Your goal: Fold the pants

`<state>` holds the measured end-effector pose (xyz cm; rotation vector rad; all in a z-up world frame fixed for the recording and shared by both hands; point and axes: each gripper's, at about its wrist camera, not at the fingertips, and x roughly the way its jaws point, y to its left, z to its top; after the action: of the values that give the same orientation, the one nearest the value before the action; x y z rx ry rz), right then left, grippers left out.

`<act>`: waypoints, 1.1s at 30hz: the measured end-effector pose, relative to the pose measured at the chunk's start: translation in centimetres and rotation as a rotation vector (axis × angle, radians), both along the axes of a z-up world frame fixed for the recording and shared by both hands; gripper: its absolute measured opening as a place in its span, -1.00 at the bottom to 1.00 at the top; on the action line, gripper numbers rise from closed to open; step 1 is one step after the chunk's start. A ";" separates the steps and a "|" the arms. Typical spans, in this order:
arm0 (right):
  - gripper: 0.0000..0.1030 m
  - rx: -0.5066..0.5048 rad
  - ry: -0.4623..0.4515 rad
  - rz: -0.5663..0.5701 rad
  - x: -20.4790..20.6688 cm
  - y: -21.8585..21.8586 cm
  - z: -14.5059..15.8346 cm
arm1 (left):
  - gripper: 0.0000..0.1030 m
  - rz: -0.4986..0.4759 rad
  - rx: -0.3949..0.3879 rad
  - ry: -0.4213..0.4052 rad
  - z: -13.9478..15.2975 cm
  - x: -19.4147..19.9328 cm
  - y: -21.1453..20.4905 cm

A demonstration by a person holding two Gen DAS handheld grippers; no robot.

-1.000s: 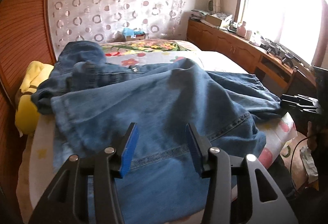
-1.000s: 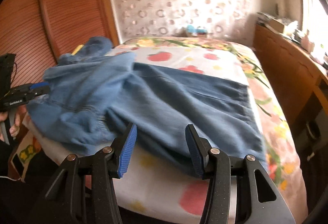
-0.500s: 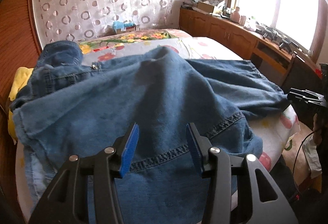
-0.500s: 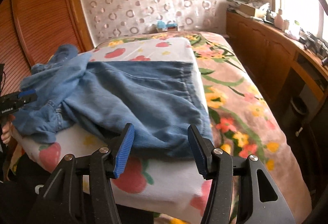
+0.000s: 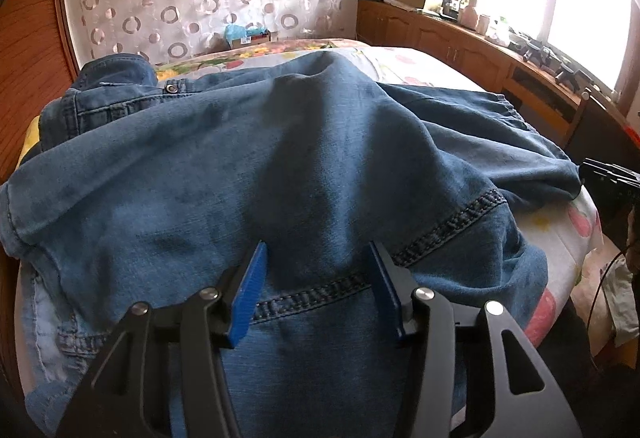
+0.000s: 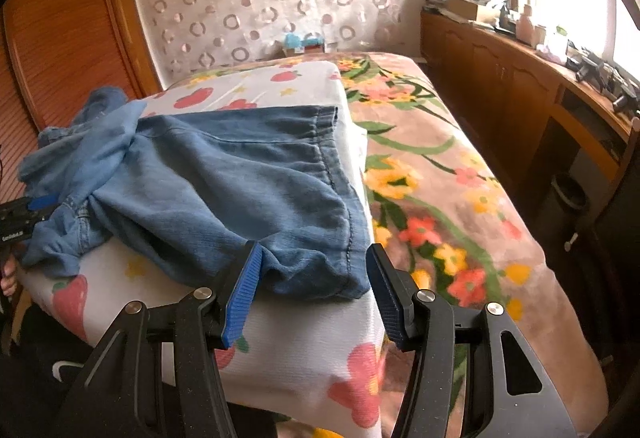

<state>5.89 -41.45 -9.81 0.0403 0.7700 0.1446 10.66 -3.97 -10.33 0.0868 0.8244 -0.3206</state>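
I count one bed (image 6: 460,197), covered by one flowered blanket (image 6: 440,173). On its near part lies one white pad printed with strawberries (image 6: 304,334). One pair of blue denim pants (image 6: 240,181) lies rumpled on that pad; one leg runs flat toward the pad's right edge, and its hem corner sits just in front of my right tool. The waistband with its one metal button (image 5: 173,89) is bunched at the far left.

One long wooden desk (image 6: 520,77) runs under the window, cluttered with small items I cannot count. One box (image 5: 250,35) stands at the head of the bed; its contents look like blue packaging, no more can be told.

Two tools in view. Left hand-held gripper (image 5: 316,290): released, jaws spread over a stitched seam, grasping nothing. Right hand-held gripper (image 6: 314,288): released, jaws either side of the hem corner, not clamped.
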 end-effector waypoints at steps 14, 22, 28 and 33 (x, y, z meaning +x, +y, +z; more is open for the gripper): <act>-0.01 -0.074 0.011 0.000 0.1 1.2 -1.7 | 0.01 0.006 -0.008 -0.016 -0.3 -0.2 0.2; -0.81 -0.076 -0.022 0.045 -0.1 2.3 -0.9 | 0.01 0.007 -0.012 -0.007 -0.1 -0.1 0.1; -0.85 -0.027 -0.127 0.037 -0.5 1.7 2.7 | 0.01 0.022 -0.041 -0.003 1.3 -0.7 0.7; -0.85 -0.026 -0.195 0.080 -0.3 3.1 5.6 | 0.01 0.030 -0.043 -0.048 3.3 -1.7 1.3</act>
<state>5.56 -38.39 -4.20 -0.0292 0.5786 0.2109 8.92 -2.65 -7.07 0.0423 0.7701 -0.3070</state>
